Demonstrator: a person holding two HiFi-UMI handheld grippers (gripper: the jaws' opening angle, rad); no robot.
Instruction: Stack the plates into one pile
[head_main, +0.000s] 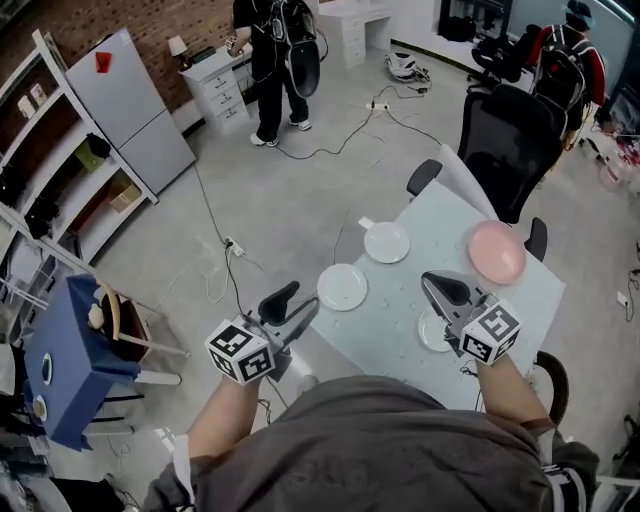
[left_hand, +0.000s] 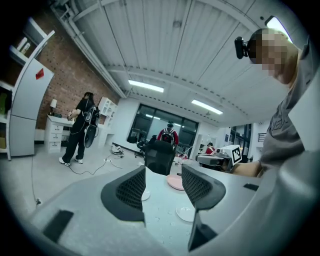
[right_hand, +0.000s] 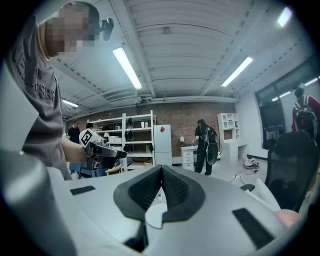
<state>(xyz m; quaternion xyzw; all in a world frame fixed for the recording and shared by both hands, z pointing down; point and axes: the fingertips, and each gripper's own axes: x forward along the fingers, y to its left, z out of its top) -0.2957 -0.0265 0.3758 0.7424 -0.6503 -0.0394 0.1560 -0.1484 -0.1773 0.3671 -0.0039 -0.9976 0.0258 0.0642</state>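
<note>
Several plates lie apart on the pale table (head_main: 400, 300): a white plate (head_main: 342, 287) at its left edge, a second white plate (head_main: 386, 242) farther back, a pink plate (head_main: 497, 251) at the right, and a small white plate (head_main: 432, 335) partly hidden under my right gripper. My left gripper (head_main: 303, 300) hovers off the table's left corner, open and empty. Between its jaws (left_hand: 163, 170) I see the pink plate (left_hand: 176, 182) and a white plate (left_hand: 185, 214). My right gripper (head_main: 430, 280) is shut with nothing in it (right_hand: 161, 169); a white plate (right_hand: 158, 216) shows below its jaws.
A black office chair (head_main: 510, 140) stands at the table's far side. On the floor to the left are a blue cabinet (head_main: 75, 360), cables (head_main: 225, 250), a shelf unit and a grey fridge (head_main: 130, 110). One person (head_main: 275, 70) stands at the back, another (head_main: 565, 60) at the top right.
</note>
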